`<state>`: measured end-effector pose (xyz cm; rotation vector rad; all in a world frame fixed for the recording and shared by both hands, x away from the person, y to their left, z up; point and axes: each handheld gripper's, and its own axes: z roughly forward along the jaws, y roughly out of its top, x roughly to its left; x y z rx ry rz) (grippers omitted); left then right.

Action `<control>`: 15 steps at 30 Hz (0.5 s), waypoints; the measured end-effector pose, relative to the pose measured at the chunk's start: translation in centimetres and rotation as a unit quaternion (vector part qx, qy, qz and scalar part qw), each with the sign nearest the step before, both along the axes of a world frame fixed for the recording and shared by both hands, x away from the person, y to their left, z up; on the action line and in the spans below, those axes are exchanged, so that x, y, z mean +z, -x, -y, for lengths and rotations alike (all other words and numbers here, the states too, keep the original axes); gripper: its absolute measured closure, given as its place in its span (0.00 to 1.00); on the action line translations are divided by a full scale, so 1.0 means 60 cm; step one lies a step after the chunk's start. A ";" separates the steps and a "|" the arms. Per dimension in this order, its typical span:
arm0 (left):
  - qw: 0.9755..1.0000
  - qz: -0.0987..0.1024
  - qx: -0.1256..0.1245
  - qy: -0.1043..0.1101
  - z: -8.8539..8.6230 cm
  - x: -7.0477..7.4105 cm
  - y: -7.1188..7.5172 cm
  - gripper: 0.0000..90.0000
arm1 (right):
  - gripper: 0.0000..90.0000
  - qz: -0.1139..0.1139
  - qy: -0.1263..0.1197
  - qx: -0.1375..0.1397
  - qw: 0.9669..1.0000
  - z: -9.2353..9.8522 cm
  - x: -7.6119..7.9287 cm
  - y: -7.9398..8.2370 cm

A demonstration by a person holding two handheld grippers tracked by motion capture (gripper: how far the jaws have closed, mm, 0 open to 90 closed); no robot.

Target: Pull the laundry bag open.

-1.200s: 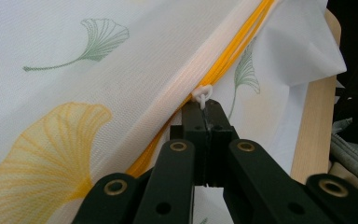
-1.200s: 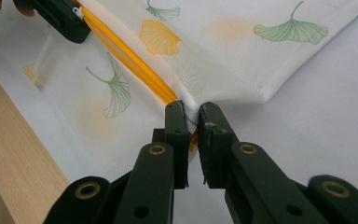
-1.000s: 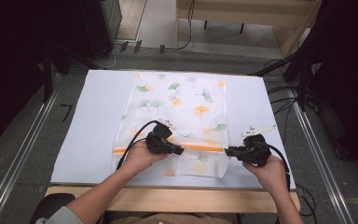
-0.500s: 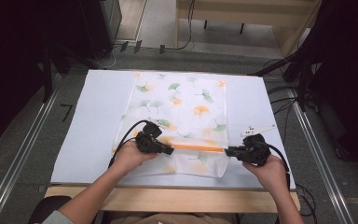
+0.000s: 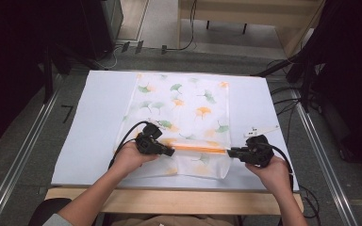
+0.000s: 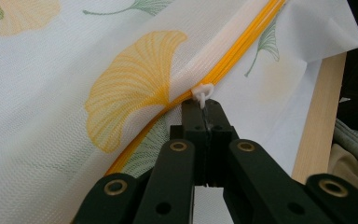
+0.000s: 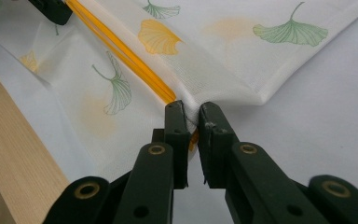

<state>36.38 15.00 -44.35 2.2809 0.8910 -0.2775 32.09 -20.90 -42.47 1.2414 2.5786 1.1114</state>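
Your left gripper (image 6: 205, 112) pinches the white zipper pull (image 6: 203, 93) at frame centre; your right gripper (image 7: 191, 116) clamps the mesh bag's (image 5: 184, 108) corner. The orange zipper (image 5: 198, 149) runs left-right across the lower frame; the woven, ginkgo-printed bag stretches lengthwise toward the top.

In the right gripper view, the right gripper (image 7: 192, 112) rises from the bottom edge with its two black jaws nearly together, pinching the edge of the white mesh bag (image 7: 223, 70) right where the orange zipper (image 7: 121, 53) ends. A small fold of fabric bunches between the jaws. From that pinch the zipper runs away to the upper left, where the dark tip of the left gripper (image 7: 51, 10) sits on it. Green and yellow ginkgo leaves are printed on the bag on both sides of the zipper. The wooden table edge (image 7: 14, 154) lies left of the zipper, beyond the bag's edge
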 end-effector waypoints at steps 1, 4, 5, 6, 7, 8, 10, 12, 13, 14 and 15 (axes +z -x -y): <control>1.000 -0.002 0.002 0.001 0.001 0.000 0.001 1.00 | 0.94 0.000 0.000 0.001 1.000 0.000 0.000 0.000; 1.000 -0.001 0.000 -0.001 0.000 0.000 0.002 1.00 | 0.94 0.000 0.000 0.001 1.000 0.000 -0.001 0.000; 1.000 0.000 -0.002 -0.003 -0.001 -0.001 0.003 1.00 | 0.94 0.000 0.001 0.001 1.000 0.000 -0.001 0.000; 1.000 0.001 -0.001 -0.005 -0.003 -0.002 0.003 1.00 | 0.94 0.000 0.000 0.001 1.000 0.000 -0.001 0.000; 1.000 -0.001 0.001 -0.007 -0.007 -0.003 0.003 1.00 | 0.94 0.000 0.001 0.000 1.000 0.001 -0.001 0.000; 1.000 -0.004 0.002 -0.009 -0.010 -0.004 0.003 1.00 | 0.94 -0.001 0.001 0.000 1.000 0.001 -0.001 -0.001; 1.000 -0.005 0.002 -0.012 -0.019 -0.003 0.004 1.00 | 0.94 -0.001 0.000 -0.001 1.000 0.002 -0.002 -0.002; 1.000 -0.005 0.005 -0.016 -0.027 -0.001 0.006 1.00 | 0.94 -0.001 0.000 0.000 1.000 0.002 -0.003 -0.002; 1.000 -0.006 0.007 -0.015 -0.032 -0.001 0.007 1.00 | 0.94 -0.001 0.000 0.000 1.000 0.002 -0.003 -0.002; 1.000 -0.006 0.008 -0.017 -0.036 -0.001 0.007 1.00 | 0.94 -0.001 0.000 0.000 1.000 0.002 -0.003 -0.002; 1.000 -0.006 0.007 -0.019 -0.042 -0.002 0.006 1.00 | 0.94 -0.001 0.001 0.001 1.000 0.002 -0.003 -0.002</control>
